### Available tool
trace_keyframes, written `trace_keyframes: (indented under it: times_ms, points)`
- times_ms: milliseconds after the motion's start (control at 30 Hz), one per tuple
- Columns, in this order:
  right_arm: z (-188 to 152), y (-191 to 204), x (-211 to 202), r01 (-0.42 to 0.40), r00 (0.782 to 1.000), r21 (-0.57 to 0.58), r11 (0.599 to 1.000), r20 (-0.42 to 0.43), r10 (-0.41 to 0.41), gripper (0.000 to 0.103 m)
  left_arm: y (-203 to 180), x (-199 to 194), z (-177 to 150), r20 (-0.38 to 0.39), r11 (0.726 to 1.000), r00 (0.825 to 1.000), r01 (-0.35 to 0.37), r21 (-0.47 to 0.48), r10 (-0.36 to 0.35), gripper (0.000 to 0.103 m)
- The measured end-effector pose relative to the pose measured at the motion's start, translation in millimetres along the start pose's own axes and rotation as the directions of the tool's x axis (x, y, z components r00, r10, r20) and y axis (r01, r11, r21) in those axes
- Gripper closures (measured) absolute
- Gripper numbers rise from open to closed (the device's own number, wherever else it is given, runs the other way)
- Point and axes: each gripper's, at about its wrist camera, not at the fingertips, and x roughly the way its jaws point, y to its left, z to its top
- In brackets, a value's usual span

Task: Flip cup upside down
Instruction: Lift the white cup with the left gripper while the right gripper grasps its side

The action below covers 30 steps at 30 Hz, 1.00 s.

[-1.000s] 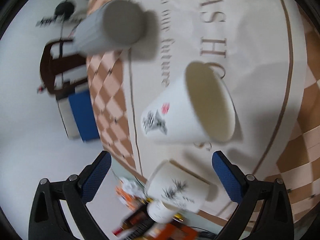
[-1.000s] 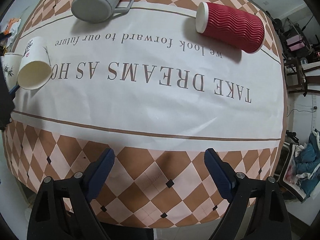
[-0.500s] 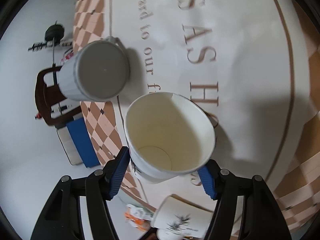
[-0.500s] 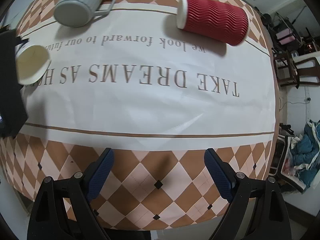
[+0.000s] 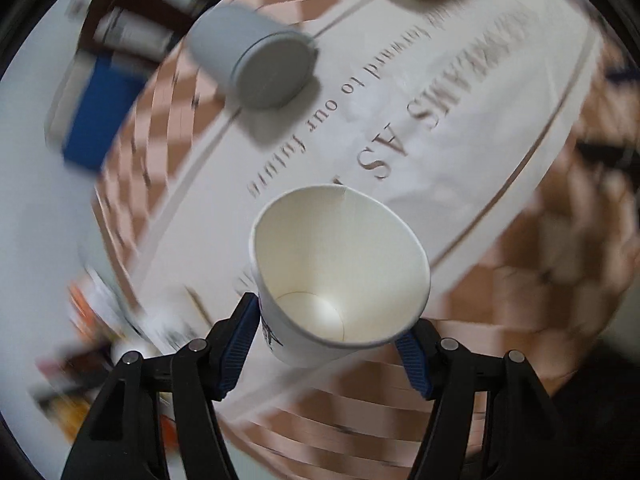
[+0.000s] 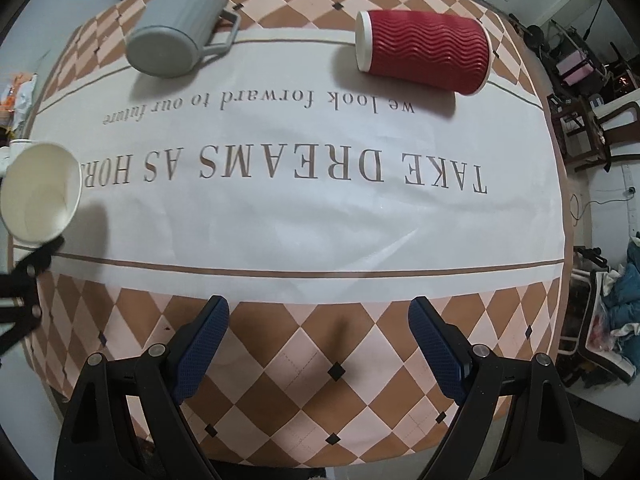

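We hold the white cup [image 5: 340, 276] clamped in the left tool [image 5: 328, 344], lifted off the bench [image 6: 320, 216] near its left edge, mouth facing away from the tool, while our right tool [image 6: 318, 340] hangs open, holding nothing, over the checkered border.

Right wrist view: the desk [image 6: 320, 220] centre lies open ahead of the spread right gripper [image 6: 320, 344]. Obstacles: grey mug [image 6: 176, 24] on its side at 11 o'clock, red cup [image 6: 428, 54] lying at 1 o'clock, held white cup [image 6: 40, 196] at 9 o'clock.
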Motion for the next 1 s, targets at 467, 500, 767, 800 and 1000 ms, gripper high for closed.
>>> trace_keyframes:
  times_ms: [467, 500, 767, 800, 1000]
  points:
    - [-41.0, -45.6, 5.9, -0.012, 0.999, -0.02, 1.0, -0.041, 0.011, 0.011, -18.1, 31.9, -31.9, 0.132, 0.466, 0.793, 0.474, -0.748, -0.595, 0.04]
    - [-42.4, -49.4, 8.3, -0.01, 0.999, -0.02, 1.0, -0.045, 0.009, 0.011, -25.5, 32.8, -29.0, 0.14, 0.431, 0.78, 0.475, -0.768, -0.61, 0.04]
    - [-45.7, -74.6, 14.8, 0.0, 0.999, 0.001, 1.0, -0.052, 0.0, 0.011, -48.0, 45.9, -1.0, 0.076, 0.514, 0.812, 0.436, -0.738, -0.579, 0.038]
    - [-45.8, -76.0, 15.1, 0.0, 0.999, 0.005, 1.0, -0.053, 0.0, 0.011, -51.0, 46.4, 4.5, 0.063, 0.554, 0.826, 0.43, -0.713, -0.561, 0.038]
    - [-48.8, -82.6, 17.3, 0.002, 0.998, 0.026, 1.0, -0.056, 0.0, 0.011, -65.3, 50.8, 22.5, 0.035, 0.622, 0.843, 0.423, -0.659, -0.536, 0.02]
